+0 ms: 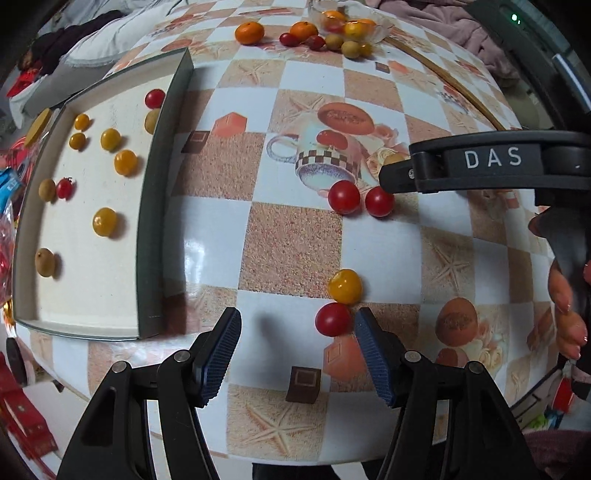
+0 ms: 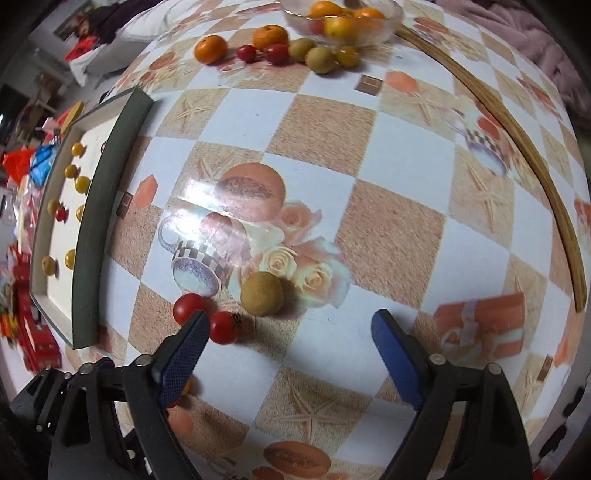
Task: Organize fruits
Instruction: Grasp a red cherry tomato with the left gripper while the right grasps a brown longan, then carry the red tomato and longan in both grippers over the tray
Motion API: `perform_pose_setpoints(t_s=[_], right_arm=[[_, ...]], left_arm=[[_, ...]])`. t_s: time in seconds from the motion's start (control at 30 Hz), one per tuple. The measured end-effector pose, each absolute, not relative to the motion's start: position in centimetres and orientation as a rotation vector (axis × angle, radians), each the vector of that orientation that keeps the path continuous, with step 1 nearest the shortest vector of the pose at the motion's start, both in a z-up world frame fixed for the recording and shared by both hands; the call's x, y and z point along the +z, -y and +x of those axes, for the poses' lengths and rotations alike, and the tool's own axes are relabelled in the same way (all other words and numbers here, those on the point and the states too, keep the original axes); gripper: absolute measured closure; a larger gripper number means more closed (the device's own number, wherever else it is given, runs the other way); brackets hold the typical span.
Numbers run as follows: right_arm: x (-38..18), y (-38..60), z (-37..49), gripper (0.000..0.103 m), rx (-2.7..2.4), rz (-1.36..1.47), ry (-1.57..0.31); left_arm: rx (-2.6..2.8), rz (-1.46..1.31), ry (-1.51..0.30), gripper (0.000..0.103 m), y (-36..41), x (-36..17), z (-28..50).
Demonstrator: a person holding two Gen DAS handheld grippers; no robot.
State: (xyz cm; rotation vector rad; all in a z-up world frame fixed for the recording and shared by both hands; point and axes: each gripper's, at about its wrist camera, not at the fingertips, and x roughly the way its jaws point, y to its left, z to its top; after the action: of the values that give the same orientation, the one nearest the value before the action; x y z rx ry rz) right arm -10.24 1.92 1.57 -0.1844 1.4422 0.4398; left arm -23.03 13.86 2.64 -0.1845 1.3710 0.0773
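- Tomato: a small round red cherry tomato (image 1: 333, 319) lies just ahead of our left gripper (image 1: 297, 328), touching its right-hand pad (image 1: 373, 354); jaws spread wide, holding nothing.
- Our right gripper (image 2: 288, 332), also agape and empty, faces a tan round longan (image 2: 262, 294).
- Beyond, a glossy checkered tablecloth (image 1: 291, 236); a shallow white green-walled tray (image 1: 147, 236) of sorted fruit sits at left.

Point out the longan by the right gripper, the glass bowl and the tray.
longan (image 2: 262, 294): right wrist view, middle of its skin.
glass bowl (image 2: 392, 16): right wrist view, right rim.
tray (image 1: 153, 206): left wrist view, dark near wall.
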Motion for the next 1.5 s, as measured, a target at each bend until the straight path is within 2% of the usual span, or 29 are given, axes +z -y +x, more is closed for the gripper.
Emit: perform_pose_setpoints(t_s=[0.17, 0.23, 0.3, 0.37, 0.4, 0.43, 0.47, 0.67, 1.13, 1.5], right_arm=[[1.2, -3.1, -9.9, 0.036, 0.465, -0.209, -1.429], [1.2, -3.4, -9.9, 0.040, 0.473, -0.218, -1.422], [1.2, -3.9, -9.9, 0.050, 0.479, -0.219, -1.416], [1.2, -4.3, -9.8, 0.070, 0.498, -0.202, -1.426], [1.2, -4.4, -9.6, 0.074, 0.508, -0.191, -1.433], [1.3, -4.5, -9.5, 0.077, 0.516, -0.176, -1.442], [1.3, -4.3, -9.5, 0.077, 0.518, -0.167, -1.446], [2.4, -2.5, -10.3, 0.077, 0.557, -0.090, -1.451], [5.9, 1.0, -12.0, 0.077, 0.539, -0.038, -1.444], [8.8, -0.9, -13.0, 0.077, 0.603, -0.064, -1.399]], left_arm=[[0.117, -0.203, -1.370, 0.038, -13.5, 1.4, -22.9], [0.134, -0.170, -1.378, 0.038, -13.0, 1.0, -23.0], [0.144, -0.151, -1.380, 0.039, -12.6, 0.8, -23.1], [0.144, -0.152, -1.373, 0.056, -12.5, 1.0, -23.3], [0.140, -0.155, -1.371, 0.060, -12.6, 1.1, -23.4], [0.135, -0.163, -1.371, 0.071, -12.7, 1.2, -23.5], [0.126, -0.181, -1.371, 0.082, -12.9, 1.3, -23.6], [0.091, -0.321, -1.357, 0.082, -15.1, 2.8, -24.3], [0.100, -0.318, -1.305, 0.082, -18.0, 9.2, -25.0], [0.155, -0.280, -1.232, 0.082, -21.1, 13.9, -25.2]])
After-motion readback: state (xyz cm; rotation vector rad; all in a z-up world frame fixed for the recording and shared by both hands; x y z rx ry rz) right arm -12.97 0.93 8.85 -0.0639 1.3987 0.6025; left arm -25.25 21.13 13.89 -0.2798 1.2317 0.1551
